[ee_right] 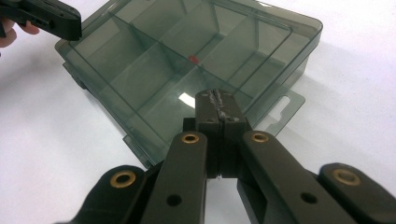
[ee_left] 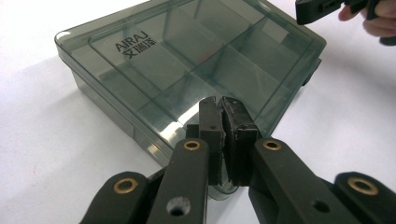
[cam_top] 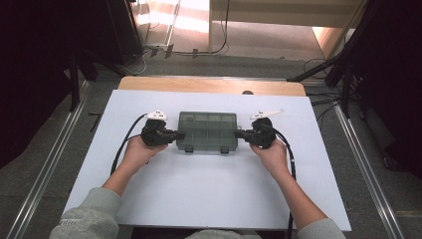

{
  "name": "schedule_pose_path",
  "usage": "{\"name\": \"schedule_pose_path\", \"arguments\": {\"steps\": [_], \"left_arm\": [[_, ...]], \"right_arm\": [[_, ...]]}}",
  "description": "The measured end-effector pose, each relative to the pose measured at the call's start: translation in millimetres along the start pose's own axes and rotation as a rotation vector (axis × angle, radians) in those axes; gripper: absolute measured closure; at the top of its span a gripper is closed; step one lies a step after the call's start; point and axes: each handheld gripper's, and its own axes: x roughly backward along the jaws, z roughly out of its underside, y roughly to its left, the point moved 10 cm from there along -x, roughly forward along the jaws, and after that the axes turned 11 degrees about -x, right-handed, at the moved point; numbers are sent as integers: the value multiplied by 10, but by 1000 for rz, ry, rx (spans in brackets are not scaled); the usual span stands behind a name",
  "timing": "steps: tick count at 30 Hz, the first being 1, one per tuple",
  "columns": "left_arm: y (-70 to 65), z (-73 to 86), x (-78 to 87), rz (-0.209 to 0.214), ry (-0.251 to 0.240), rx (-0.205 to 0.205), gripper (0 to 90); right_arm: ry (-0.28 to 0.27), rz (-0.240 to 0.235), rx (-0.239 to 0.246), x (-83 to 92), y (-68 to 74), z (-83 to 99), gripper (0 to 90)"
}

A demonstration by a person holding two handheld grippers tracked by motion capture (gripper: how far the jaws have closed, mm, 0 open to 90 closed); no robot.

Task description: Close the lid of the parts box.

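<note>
A smoky clear compartment box [cam_top: 207,131] (lid closed) lies mid-worktop [cam_top: 199,194] between two hand-held grippers, the left gripper [cam_top: 180,135] at its left end, the right gripper [cam_top: 238,133] at its right end, both with fingers pressed together, holding nothing.

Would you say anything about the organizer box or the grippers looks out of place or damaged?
Nothing stands out. The smoky clear organizer box lies flat and closed, square to the white table. Left gripper and right gripper, jaws shut, sit at its two ends. No cracks or spills show; its compartments look empty apart from a tiny red speck.
</note>
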Motion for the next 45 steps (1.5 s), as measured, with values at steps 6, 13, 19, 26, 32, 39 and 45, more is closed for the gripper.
{"name": "schedule_pose_path", "arguments": {"steps": [6,13,19,26,32,39,45], "left_arm": [[-10,-8,14,-11,12,6,865],[-27,-43,93,1,6,27,784],[-92,-119,189,0,-38,8,674],[-184,-119,259,2,-39,-5,511],[-274,-135,349,-2,-65,-54,429],[-347,-128,455,-3,-95,-55,369],[-402,-92,514,-26,-115,-75,368]], "right_arm": [[9,0,-5,13,10,8,900],[35,-5,11,99,15,44,820],[20,-40,4,188,118,22,664],[5,-37,47,239,239,18,384],[-26,-21,59,294,280,63,303],[-32,-20,62,385,299,148,289],[-36,-28,62,458,332,237,279]]}}
